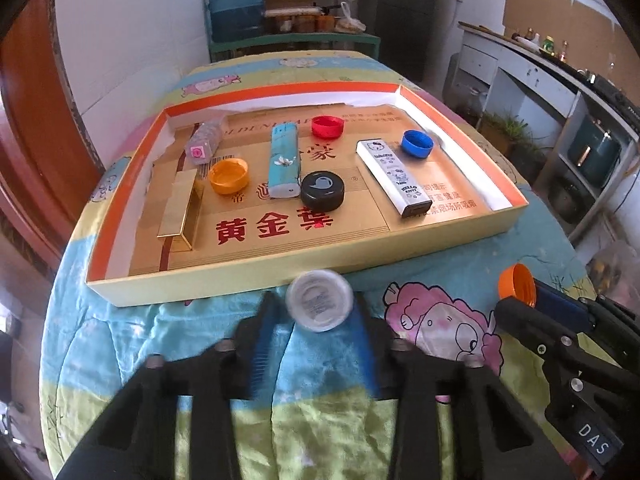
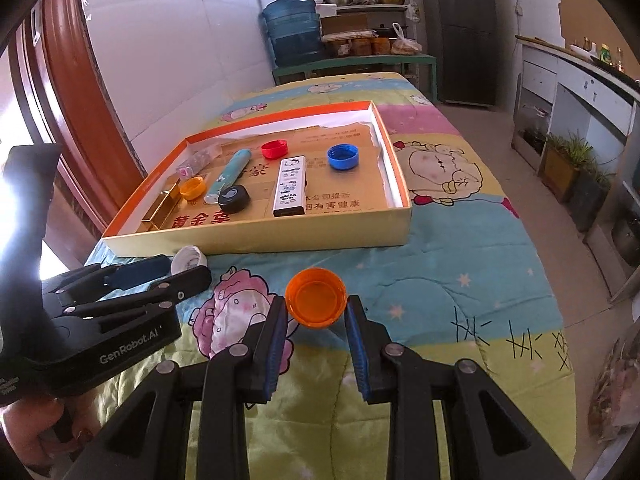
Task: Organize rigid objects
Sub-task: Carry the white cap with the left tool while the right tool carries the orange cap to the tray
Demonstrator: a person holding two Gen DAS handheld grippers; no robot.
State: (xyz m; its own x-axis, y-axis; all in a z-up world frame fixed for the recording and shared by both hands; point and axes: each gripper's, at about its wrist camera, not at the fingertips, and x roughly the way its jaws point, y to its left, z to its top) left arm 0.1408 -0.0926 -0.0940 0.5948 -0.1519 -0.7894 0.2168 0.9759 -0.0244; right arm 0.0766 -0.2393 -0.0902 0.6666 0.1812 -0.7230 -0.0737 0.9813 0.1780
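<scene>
My left gripper (image 1: 318,308) is shut on a white round cap (image 1: 319,300), held just in front of the cardboard tray's near wall (image 1: 280,276). My right gripper (image 2: 316,306) is shut on an orange cap (image 2: 316,297) above the quilt, right of the left gripper (image 2: 188,266). In the left wrist view it shows at the right with the orange cap (image 1: 517,285). The tray holds a red cap (image 1: 328,126), a blue cap (image 1: 417,144), an orange cap (image 1: 229,176), a black cap (image 1: 323,191), a Hello Kitty box (image 1: 394,178), a teal box (image 1: 284,162), a gold box (image 1: 182,210) and a clear box (image 1: 205,142).
The tray lies on a table covered by a cartoon-print quilt (image 2: 460,248). A wall and a wooden door frame (image 2: 76,92) are at the left. A blue water jug (image 2: 294,30), shelves and a fridge stand behind. A counter (image 2: 580,76) runs along the right.
</scene>
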